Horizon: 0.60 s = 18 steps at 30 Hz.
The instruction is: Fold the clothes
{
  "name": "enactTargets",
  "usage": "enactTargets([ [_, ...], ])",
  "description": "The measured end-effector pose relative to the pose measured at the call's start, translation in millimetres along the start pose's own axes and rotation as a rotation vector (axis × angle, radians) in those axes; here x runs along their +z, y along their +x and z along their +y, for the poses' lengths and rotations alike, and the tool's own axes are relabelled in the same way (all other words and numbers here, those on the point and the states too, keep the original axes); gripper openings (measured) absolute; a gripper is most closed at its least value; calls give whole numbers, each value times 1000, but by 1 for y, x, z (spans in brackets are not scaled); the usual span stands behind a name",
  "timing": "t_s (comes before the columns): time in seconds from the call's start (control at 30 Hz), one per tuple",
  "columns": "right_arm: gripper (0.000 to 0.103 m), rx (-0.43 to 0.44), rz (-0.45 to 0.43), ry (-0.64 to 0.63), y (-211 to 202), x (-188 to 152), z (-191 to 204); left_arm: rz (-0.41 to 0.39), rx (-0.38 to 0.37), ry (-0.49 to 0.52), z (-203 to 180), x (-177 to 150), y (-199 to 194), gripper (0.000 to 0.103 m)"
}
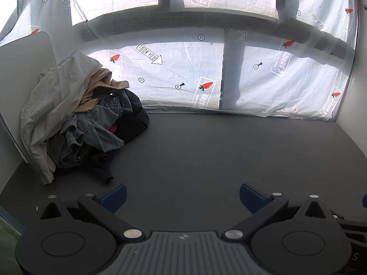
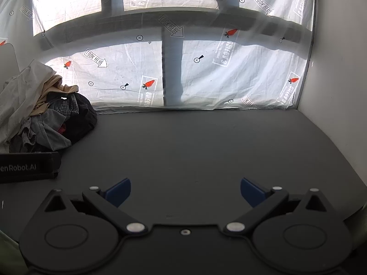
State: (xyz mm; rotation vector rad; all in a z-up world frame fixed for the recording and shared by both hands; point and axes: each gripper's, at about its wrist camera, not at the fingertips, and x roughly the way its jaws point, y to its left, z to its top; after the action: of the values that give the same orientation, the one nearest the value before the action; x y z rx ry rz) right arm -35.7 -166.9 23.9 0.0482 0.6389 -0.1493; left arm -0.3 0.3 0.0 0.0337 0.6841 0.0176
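1. Two claws sit nearest the cameras. The left claw (image 1: 182, 196) has its blue pads spread wide with nothing between them, and the right claw (image 2: 185, 191) is likewise spread and empty. Both hover low over the dark desk (image 1: 206, 151).
2. Beyond the claws, the desk lies bare and flat across its middle and over the whole stretch right of the pile of clothes (image 1: 78, 119). No folded garment shows on it in either view.
3. That pile sits at the desk's far left corner, heaped against a pale upright panel (image 1: 25, 57). A white garment (image 1: 50, 105) drapes over the pile's left and top, a tan piece (image 1: 101, 80) peeks out near the summit, grey pieces (image 1: 98, 126) tumble down the front, and black cloth (image 1: 135, 114) bulges on the pile's right.
4. Handling, as I judge it: all soft, light and limp, likely tangled, so pulling one piece may drag its neighbours. The white garment's loose lower hem, or the grey folds at the pile's front, offer free edges to pinch.
5. Room: the open desk right of the pile looks ample for spreading cloth. A printed sheet (image 1: 183, 73) hangs behind the pile along the desk's back edge, and a white wall (image 2: 339, 68) closes the far right side.
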Motion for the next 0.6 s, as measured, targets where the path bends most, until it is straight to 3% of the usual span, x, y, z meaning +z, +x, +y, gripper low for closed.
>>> enactTargets([
  [0.6,103,-7,-15,-5,-6,8,-3,-8,-3,-3,3,6,-2,103],
])
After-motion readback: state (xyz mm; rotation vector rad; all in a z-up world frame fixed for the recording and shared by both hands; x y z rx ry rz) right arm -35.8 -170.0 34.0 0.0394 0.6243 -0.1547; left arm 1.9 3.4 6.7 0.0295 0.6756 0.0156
